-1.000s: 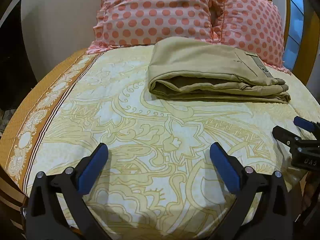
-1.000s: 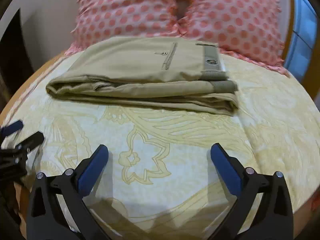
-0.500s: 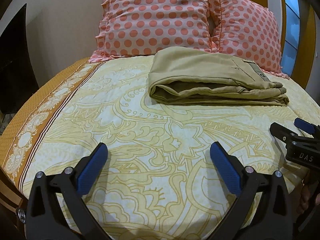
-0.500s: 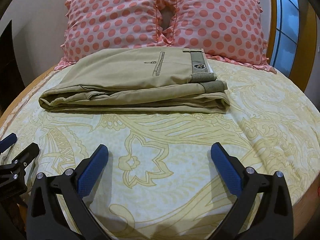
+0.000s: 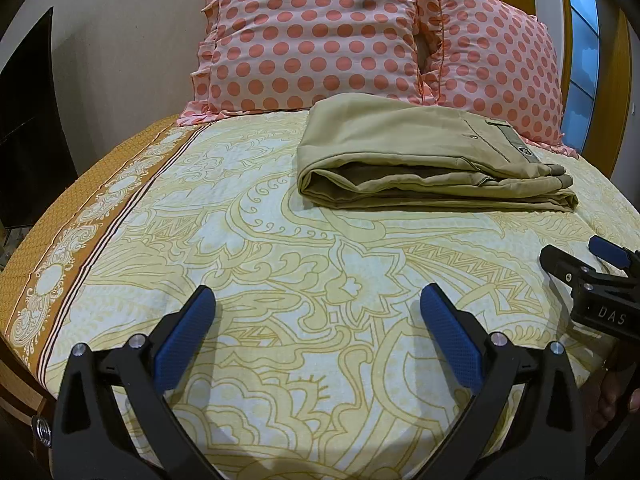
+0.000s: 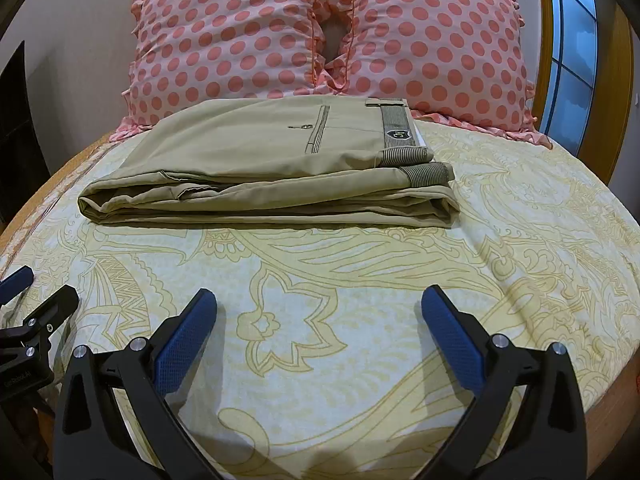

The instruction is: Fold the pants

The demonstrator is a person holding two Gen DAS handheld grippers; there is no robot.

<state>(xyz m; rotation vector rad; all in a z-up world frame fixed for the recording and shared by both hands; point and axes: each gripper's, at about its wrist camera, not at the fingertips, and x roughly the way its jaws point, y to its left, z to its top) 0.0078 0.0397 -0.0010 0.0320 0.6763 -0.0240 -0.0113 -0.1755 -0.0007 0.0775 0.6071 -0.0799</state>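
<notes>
With the folded khaki cotton pants (image 6: 264,172) stacked on the patterned yellow bed (image 6: 360,280), both tools (image 5: 316,328) (image 6: 318,328) gape empty; careless contact could topple the loose layers.

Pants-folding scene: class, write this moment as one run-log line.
pants: folded, flat on bedsheet, before pillows | left gripper: open, empty | right gripper: open, empty
</notes>
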